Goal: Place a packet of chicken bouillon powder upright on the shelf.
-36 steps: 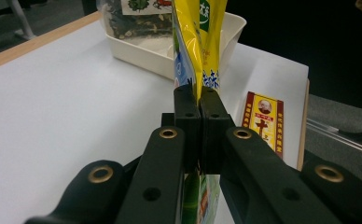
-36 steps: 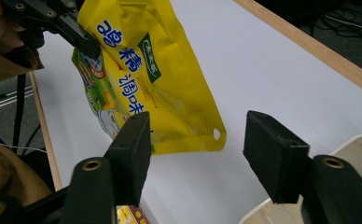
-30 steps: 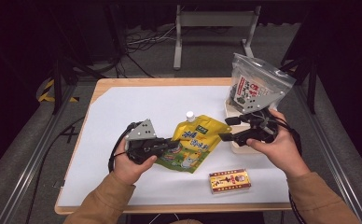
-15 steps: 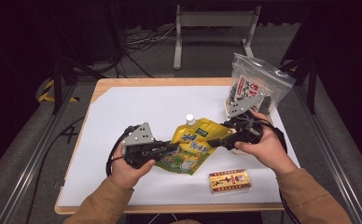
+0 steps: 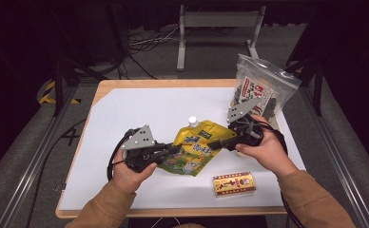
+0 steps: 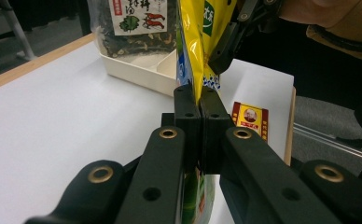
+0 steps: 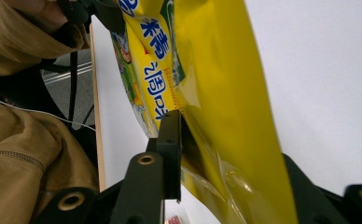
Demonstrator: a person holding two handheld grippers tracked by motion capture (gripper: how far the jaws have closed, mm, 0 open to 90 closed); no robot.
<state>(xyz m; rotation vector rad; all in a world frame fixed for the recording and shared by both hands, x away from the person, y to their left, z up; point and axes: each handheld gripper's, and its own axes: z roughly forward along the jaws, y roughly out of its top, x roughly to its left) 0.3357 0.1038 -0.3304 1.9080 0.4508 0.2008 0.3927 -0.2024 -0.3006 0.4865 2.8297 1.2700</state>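
The left gripper (image 6: 195, 100) had its fingers (image 6: 184, 112) squeezed tight on the lower edge of the yellow pouch (image 5: 194, 147). The right gripper (image 5: 217, 144) had just been closing its fingers (image 7: 170, 140), and the right edge of the pouch sat between them. One finger lay flat against the foil; I could not see the other one behind the pouch, so I could not tell if they pinched it.

The pouch lay in the middle of the counter (image 5: 125, 109), stretched between both grippers, with its white cap (image 5: 192, 121) pointing to the far side. From the left gripper view it stood up tall in front of the fingers.

The counter was covered by a white sheet, and a thin strip of wood showed at its edges. A small red and gold box (image 5: 234, 184) lay near the front edge, just by the person's right sleeve. At the far right corner sat a cream tray (image 6: 137, 74), with a clear bag of dark snacks (image 5: 261, 90) standing in it.

The left half and the far middle of the counter were bare white, with lots of space to move. Around the counter the room was dark, with a grey floor, black cables and a metal stand (image 5: 216, 21) behind. Metal rails ran along both sides.
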